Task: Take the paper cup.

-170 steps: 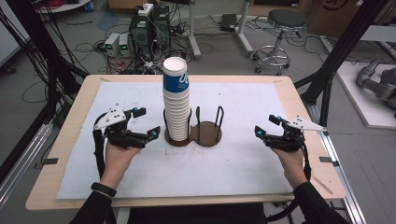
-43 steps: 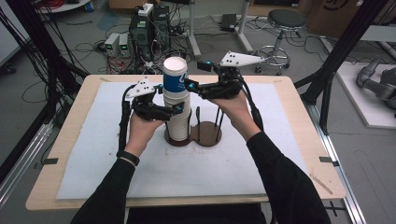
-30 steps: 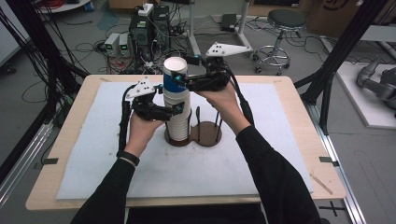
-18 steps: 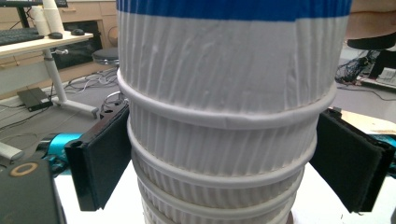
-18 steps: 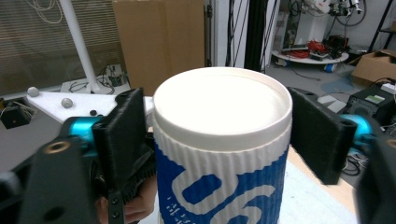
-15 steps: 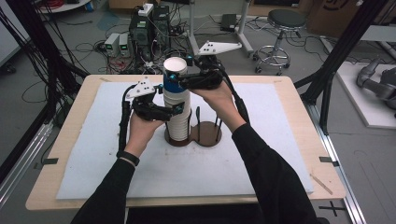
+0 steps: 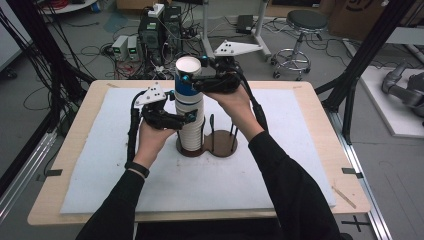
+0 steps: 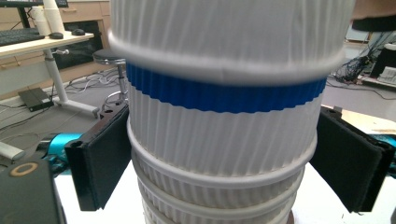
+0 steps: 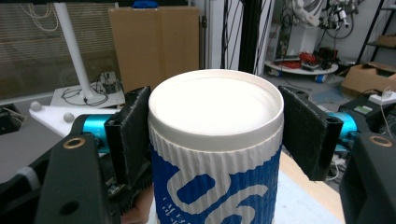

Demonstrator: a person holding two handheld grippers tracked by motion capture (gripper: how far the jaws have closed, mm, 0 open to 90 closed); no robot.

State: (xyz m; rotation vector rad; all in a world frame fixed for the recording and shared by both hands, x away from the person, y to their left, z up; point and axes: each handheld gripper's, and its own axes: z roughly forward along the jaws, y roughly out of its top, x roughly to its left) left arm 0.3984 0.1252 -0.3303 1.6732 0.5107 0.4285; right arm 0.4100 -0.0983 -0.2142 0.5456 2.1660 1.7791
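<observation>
A tall stack of ribbed white paper cups (image 7: 191, 125) stands on the left disc of a brown wooden holder (image 7: 222, 143) at mid-table. The top cup (image 7: 188, 82) has a blue print and an open mouth. My left gripper (image 7: 189, 118) comes in from the left, and its pads (image 8: 105, 158) press both sides of the stack (image 8: 224, 154) just below a blue band. My right gripper (image 7: 191, 80) reaches in from the right, higher up. Its jaws have just been closing and now clamp the top cup (image 9: 217, 140) below its rim, one pad (image 9: 306, 130) on each side.
The holder's right disc has thin upright rods (image 7: 231, 131) and no cups. A white mat (image 7: 310, 155) covers the wooden table (image 7: 320, 210). Behind the table are a stool (image 7: 305, 22), cables and electronics on the floor; black frame posts (image 7: 360, 60) stand at the right.
Both hands came in from the table's sides to the stack. Over the last second the right gripper settled at the top cup, while the left one kept still on the stack.
</observation>
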